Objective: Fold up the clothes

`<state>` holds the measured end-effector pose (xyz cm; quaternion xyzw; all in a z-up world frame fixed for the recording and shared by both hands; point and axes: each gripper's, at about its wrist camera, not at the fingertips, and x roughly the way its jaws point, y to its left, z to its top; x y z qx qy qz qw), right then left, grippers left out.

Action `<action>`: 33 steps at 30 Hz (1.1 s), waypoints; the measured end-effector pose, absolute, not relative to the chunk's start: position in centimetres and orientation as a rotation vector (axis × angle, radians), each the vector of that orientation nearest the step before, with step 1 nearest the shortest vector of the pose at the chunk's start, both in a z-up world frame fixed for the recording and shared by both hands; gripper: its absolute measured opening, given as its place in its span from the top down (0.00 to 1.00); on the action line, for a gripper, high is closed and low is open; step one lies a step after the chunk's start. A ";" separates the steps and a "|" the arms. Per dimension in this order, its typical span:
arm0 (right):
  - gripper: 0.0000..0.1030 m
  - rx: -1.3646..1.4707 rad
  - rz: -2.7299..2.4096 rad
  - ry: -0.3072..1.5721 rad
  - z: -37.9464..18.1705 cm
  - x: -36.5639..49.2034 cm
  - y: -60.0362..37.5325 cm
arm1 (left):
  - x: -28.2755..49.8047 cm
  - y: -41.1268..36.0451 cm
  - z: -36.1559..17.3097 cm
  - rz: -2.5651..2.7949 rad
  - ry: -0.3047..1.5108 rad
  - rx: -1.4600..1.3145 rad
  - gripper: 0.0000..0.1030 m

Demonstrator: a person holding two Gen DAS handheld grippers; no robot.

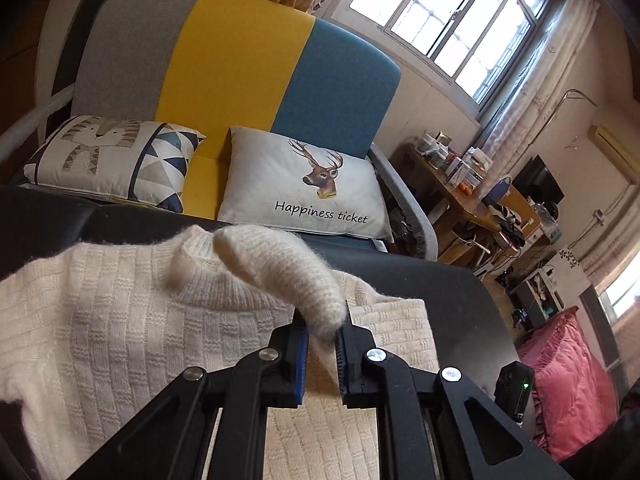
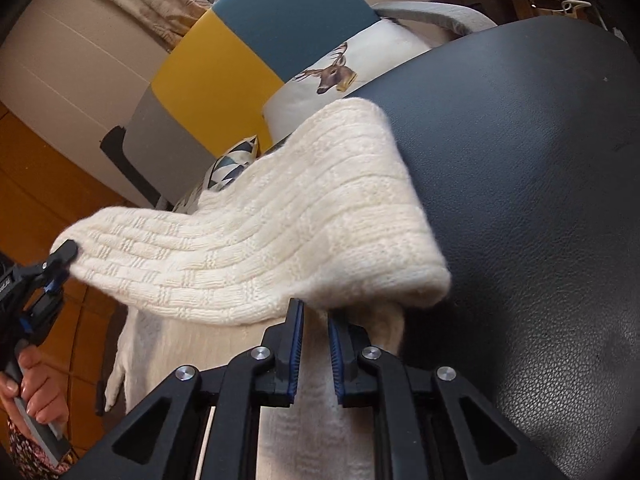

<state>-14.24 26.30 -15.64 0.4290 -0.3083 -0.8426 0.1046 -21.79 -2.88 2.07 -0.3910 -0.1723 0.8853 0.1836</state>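
1. Sofa [image 1: 240, 60]: three-colour backrest (grey, yellow and blue panels). It stands directly behind the table, on the side away from both cameras.
2. Table [image 2: 520, 180]: black, with a leather-grain surface. This is the reference landmark for all positions below.
3. Sweater [image 1: 120, 320]: cream, basket-weave knit. The body lies spread on the table surface; one edge hangs over the table's near rim in the right wrist view. One sleeve [image 2: 280, 232] is raised above the table and spans between the two grippers as a broad band.
4. Deer cushion [image 1: 304, 188]: white, printed with a stag head and the words "Happiness ticket". It leans on the sofa seat just beyond the table's far edge.
5. Patterned cushion [image 1: 116, 160]: triangle print, beside the deer cushion, also just behind the table.
6. Left gripper [image 1: 322, 330]: positioned above the table, over the sweater body. Its jaws are clamped on the ribbed cuff [image 1: 304, 288], and the blue pads [image 1: 302, 344] press on the knit from both sides.
7. Right gripper [image 2: 312, 320]: positioned at the table's near rim. Its jaws are pinched on the knit at the lower fold of the raised sleeve (the tips are partly hidden under the fabric).
8. Hand [image 2: 38, 392]: grips the left gripper's handle, beside the table's left edge in the right wrist view.
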 end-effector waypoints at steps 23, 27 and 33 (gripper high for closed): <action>0.95 1.124 -2.655 -1.197 -15.7 -13.8 30.3 | -20.5 -8.6 -3.0 2.594 -0.505 -1.201 0.88; 1.00 1.124 -2.657 -1.240 -16.7 -13.2 30.8 | -20.3 -10.3 -6.4 2.636 -0.522 -1.270 0.88; 1.00 1.141 -2.654 -1.196 -16.8 -13.4 30.3 | -20.1 -11.1 -9.1 2.624 -0.549 -1.311 0.88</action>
